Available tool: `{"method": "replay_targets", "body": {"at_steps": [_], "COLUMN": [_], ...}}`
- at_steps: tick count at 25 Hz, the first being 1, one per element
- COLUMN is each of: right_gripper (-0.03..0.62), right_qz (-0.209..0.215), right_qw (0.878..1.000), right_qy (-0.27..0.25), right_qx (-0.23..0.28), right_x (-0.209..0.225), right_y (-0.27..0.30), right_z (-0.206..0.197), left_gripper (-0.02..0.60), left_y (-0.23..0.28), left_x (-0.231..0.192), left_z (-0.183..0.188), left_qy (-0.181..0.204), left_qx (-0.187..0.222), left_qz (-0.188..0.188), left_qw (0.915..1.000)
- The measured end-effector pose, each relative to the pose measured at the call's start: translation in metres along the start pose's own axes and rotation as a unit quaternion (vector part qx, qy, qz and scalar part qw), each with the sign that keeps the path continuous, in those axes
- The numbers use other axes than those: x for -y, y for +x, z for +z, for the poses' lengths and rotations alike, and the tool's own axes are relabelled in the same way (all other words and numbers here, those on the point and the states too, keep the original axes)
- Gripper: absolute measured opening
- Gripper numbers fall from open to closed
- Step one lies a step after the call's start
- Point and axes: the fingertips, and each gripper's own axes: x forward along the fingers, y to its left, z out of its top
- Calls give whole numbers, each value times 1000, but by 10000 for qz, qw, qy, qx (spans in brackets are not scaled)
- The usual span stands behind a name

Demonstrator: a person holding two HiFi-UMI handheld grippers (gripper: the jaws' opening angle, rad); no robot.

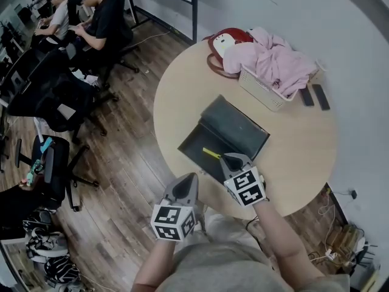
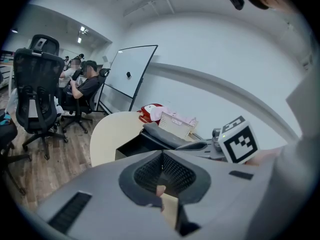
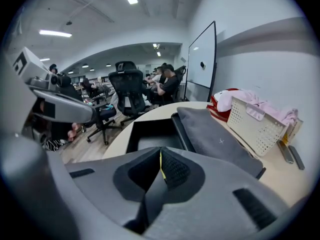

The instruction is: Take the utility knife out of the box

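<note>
Utility knife [image 1: 211, 152] — clamped in right gripper [image 1: 228, 160].

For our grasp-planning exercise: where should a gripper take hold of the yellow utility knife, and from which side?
Its near end, pinched sideways, coming from the person's side: the utility knife is slim and points away over the box. The right gripper is shut on it there.

Yellow knife [image 1: 210, 152], black box [image 1: 196, 146], beige desk [image 1: 176, 96]

The box's lid [image 1: 238, 125] is dark grey. The left gripper [image 1: 192, 176] and right gripper [image 1: 223, 157] are grey, with black-and-white square markers [image 1: 172, 219]. The basket [image 1: 262, 93] is white with a perforated grid, the cloth [image 1: 275, 58] pink, the bag [image 1: 230, 36] red, the 2 phones [image 1: 307, 96] dark. The floor [image 1: 130, 163] is brown wood planks.
</note>
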Motion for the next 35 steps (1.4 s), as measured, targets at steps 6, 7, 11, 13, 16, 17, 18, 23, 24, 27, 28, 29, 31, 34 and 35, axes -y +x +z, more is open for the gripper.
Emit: {"method": "replay_targets", "body": {"at_steps": [6, 7, 11, 13, 16, 17, 18, 23, 24, 27, 28, 29, 31, 34, 35], "right_gripper": [3, 11, 129, 129, 129, 129, 129, 93, 84, 50, 48, 48, 46, 45, 44], "right_qz": [215, 266, 548, 626, 573, 507, 432, 335, 349, 306, 294, 293, 303, 275, 240], "right_qw": [9947, 9933, 9857, 9811, 9749, 9736, 9724, 9697, 9700, 9708, 9707, 9706, 9707, 9724, 9735], "right_qy": [-612, -666, -707, -712, -764, -789, -821, -843, -811, -828, -845, -854, -859, -885, -907], "right_qx": [-800, -903, -1428, -1685, -2011, -2083, -2141, -2270, -2263, -2232, -2230, -2230, -2224, -2139, -2086], "right_x": [-4, -5, -13, -16, -17, -16, -15, -13, -12, -11, -10, -10, -9, -10, -10], "right_y": [27, 31, 46, 54, 65, 68, 70, 78, 78, 79, 79, 80, 79, 75, 73], "right_z": [-18, -20, -31, -37, -45, -47, -49, -50, -49, -49, -48, -48, -48, -48, -46], "left_gripper": [3, 4, 3, 3, 3, 4, 3, 4, 3, 4, 4, 4, 3, 4, 3], "left_y": [8, 9, 10, 12, 13, 13, 13, 11, 11, 10, 10, 9, 8, 3, 1], "left_x": [-6, -6, -8, -8, -9, -10, -11, -15, -15, -16, -16, -16, -14, -12, -11], "left_z": [-4, -4, -5, -5, -5, -5, -5, -6, -6, -5, -4, -4, -3, -3, -4], "left_qy": [-58, -61, -88, -97, -116, -123, -128, -161, -169, -188, -191, -190, -182, -166, -156], "left_qx": [-84, -97, -119, -121, -126, -127, -127, -112, -105, -83, -75, -65, -49, -36, -32], "left_qz": [34, 35, 30, 26, 37, 43, 47, 76, 80, 89, 93, 97, 102, 107, 110], "left_qw": [9999, 9999, 9999, 9999, 9998, 9998, 9998, 9998, 9998, 9997, 9997, 9998, 9998, 9998, 9998]}}
